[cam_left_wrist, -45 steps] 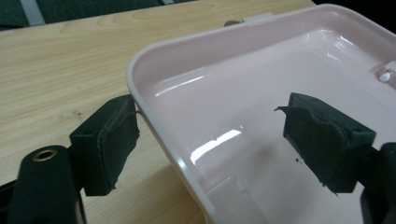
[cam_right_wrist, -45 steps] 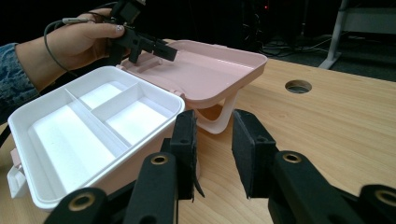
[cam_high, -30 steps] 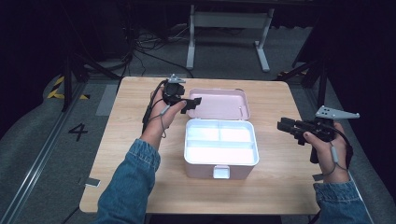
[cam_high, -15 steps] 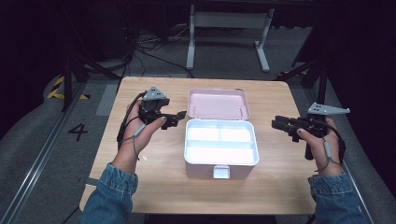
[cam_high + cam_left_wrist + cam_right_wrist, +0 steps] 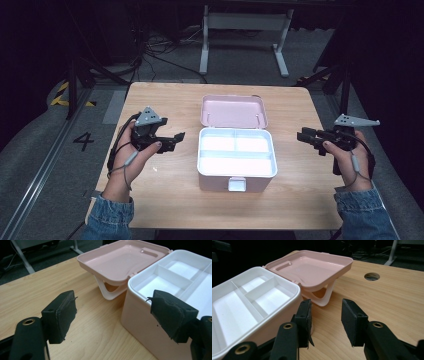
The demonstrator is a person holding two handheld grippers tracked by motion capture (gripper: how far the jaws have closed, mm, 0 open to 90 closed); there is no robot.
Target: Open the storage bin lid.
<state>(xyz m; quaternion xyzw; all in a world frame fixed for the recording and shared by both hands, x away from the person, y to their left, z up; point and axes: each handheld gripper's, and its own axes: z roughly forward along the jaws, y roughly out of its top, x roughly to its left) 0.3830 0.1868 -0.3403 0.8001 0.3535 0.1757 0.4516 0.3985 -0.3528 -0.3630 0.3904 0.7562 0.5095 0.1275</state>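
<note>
Looking down from the high view, the pale pink plastic compartment box [image 5: 237, 160] sits mid-way across the light wooden tabletop [image 5: 165, 195] with its pink hinged lid [image 5: 233, 111] folded back flat, while the left claw [image 5: 175, 140] has withdrawn from the lid to the box's left side and the right claw [image 5: 303, 136] hovers off its right side, suggesting the opening step is finished. From the left gripper view, the left claw's jaws stand wide apart, released, with the box's white divided interior [image 5: 175, 275] empty beyond them. From the right gripper view, the right claw's jaws are parted with nothing between them, near the box wall and the white carry handle [image 5: 325, 296] under the lid.

Wooden table [image 5: 165, 200] (round hole [image 5: 372, 276] in top), white stand [image 5: 245, 22] beyond.
</note>
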